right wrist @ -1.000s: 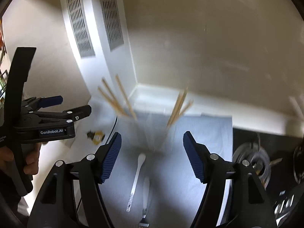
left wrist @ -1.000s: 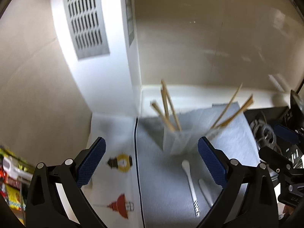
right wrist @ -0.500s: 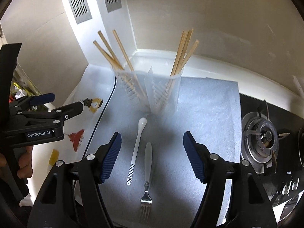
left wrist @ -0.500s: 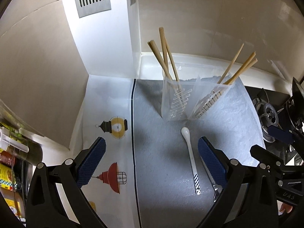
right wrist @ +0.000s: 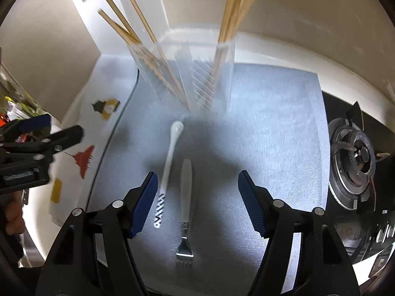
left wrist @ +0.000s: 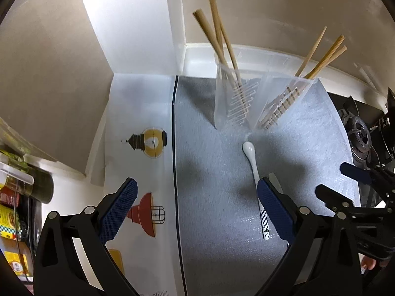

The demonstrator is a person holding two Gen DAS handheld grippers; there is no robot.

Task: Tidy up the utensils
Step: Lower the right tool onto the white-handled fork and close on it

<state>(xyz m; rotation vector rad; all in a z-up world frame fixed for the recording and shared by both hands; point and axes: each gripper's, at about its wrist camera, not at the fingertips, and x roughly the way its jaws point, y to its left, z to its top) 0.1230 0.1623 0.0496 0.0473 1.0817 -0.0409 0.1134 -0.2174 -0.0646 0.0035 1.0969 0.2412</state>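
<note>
A clear two-compartment utensil holder (left wrist: 249, 103) (right wrist: 197, 79) stands on a grey mat (left wrist: 217, 222) (right wrist: 271, 135), with wooden chopsticks (left wrist: 214, 32) (right wrist: 128, 32) leaning in both compartments. A white spoon with a striped handle (left wrist: 255, 170) (right wrist: 169, 165) and a white-handled fork (right wrist: 185, 192) lie side by side on the mat in front of it. My left gripper (left wrist: 195, 212) is open and empty, above the mat's left part. My right gripper (right wrist: 197, 199) is open and empty, straddling the fork from above.
A gas stove burner (right wrist: 355, 162) (left wrist: 358, 133) is right of the mat. A white sheet with lamp pictures (left wrist: 145, 143) lies left of it. Jars and packets (left wrist: 14, 197) stand at the far left. A white vented cabinet (left wrist: 138, 24) and wall rise behind.
Both cameras have tilted down and come closer to the counter. The spoon and fork now lie between the right gripper's fingers. Nothing was grasped.
</note>
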